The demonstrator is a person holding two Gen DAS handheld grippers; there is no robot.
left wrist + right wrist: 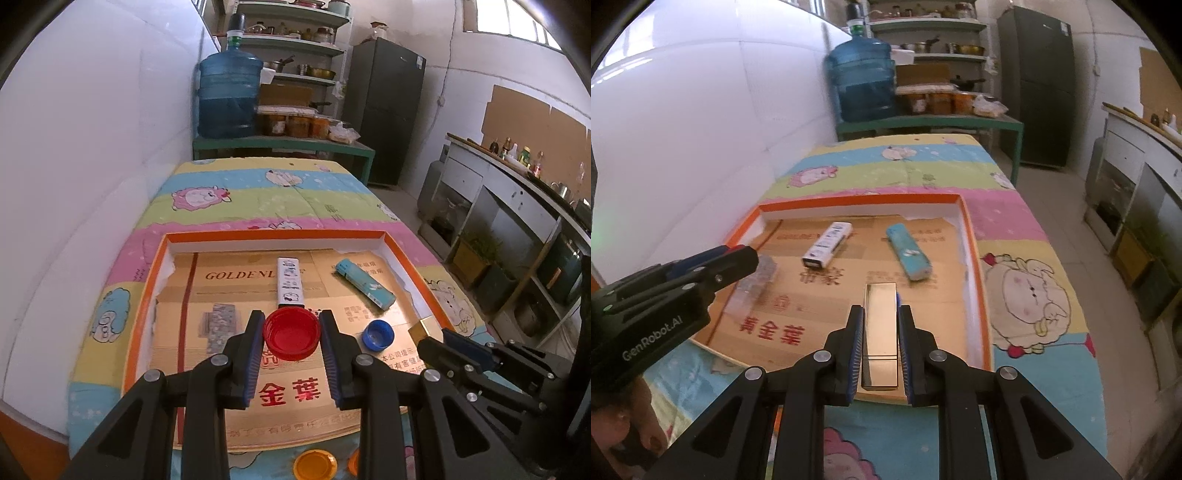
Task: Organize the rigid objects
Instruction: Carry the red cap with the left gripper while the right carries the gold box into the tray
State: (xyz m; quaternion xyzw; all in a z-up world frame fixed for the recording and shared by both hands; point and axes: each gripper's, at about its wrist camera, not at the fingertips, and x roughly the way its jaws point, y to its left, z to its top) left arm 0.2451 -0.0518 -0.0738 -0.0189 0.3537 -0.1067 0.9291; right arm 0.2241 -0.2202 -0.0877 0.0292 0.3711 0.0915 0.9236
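Left gripper: my left gripper (291, 334) pinches the round red plastic bottle cap (291, 333), open side up, one blue pad on each side of its rim, hovering over the shallow orange-rimmed cardboard tray (406, 254).

Right gripper: my right gripper (880, 332) is clamped along the long sides of the shiny gold rectangular metal box (880, 325), held lengthways over the near right part of the tray.

Already in the tray: the white slim printed lighter (290, 282) lies just beyond the red cap, the light-blue lighter (365, 283) lies at a slant to the far right, and the small blue plastic bottle cap (377, 334) sits between my two grippers.

Still outside: the orange plastic lid (316, 466) rests on the striped cartoon-print cloth (258, 192) at the tray's near edge.

Step, as I judge it: set both held pieces down on free cardboard.

How I would do it: lower the red cap level until it rests, short of the white lighter, then part the pads only slightly so the rim does not flick.

Gold box: I would keep it parallel to the tray's right wall, clear of the blue cap, and release once its base lies flat.

Risk: the grippers are near each other, so I would release one at a time.
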